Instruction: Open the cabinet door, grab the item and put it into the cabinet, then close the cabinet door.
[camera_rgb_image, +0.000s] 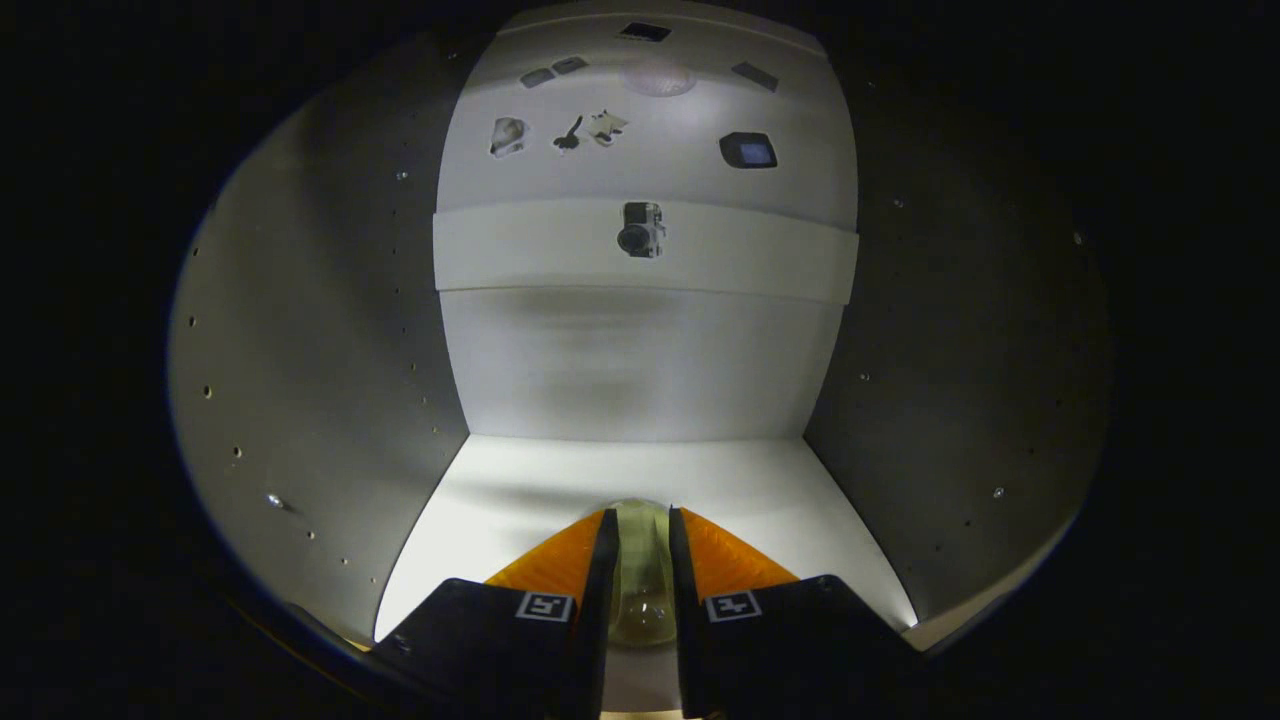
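I am looking into the open white cabinet (640, 370), with its floor panel (520, 500) just below and ahead of my fingers. My gripper (640, 520) is shut on a clear glassy item (640, 570) that sits clamped between both fingers, its rounded end showing just past the tips. The item hangs just over the cabinet floor near the front edge. The cabinet's back wall stands well beyond the fingertips. The cabinet door is out of sight.
The cabinet's left side wall (310, 380) and right side wall (960, 400), both dotted with shelf-pin holes, close in on either side. A white crossbar (540, 250) spans the upper back. Above it, a small camera (641, 229) and other fixtures hang from the ceiling.
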